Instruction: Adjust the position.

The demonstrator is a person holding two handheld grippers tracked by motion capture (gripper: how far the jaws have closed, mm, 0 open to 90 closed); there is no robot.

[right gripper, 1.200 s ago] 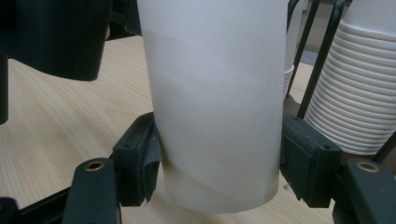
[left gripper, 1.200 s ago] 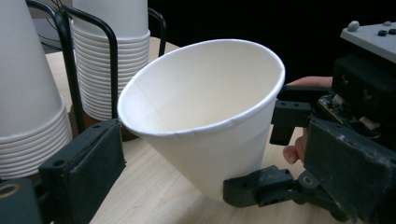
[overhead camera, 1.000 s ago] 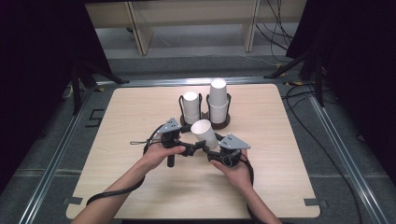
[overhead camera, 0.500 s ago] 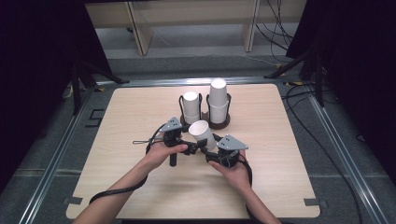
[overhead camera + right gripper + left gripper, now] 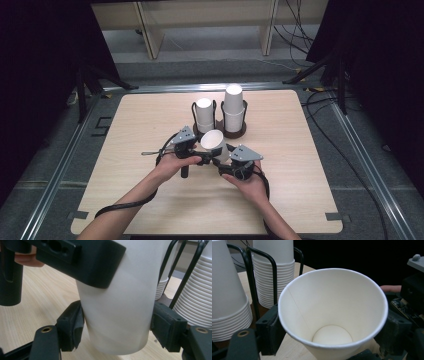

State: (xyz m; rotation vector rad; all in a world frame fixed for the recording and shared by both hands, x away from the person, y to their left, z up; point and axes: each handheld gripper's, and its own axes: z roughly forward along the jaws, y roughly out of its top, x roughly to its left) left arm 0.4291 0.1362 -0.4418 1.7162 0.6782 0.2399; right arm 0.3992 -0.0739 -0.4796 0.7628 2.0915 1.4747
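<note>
- The left gripper (image 5: 200,156) had just been closing; its jaws clasped the paper cup (image 5: 332,315) near the rim.
- The right gripper (image 5: 223,161) had just been opening, its pads (image 5: 72,327) slack beside the cup's base.
- Two cup stacks (image 5: 234,107) stood in a wire holder (image 5: 215,107) just beyond both grippers.

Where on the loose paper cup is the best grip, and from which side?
On the paper cup, grip the side wall near the rim, pads on opposite sides, from the person's side: it flares upward, open mouth up, and the cup stacks block the far side.
</note>
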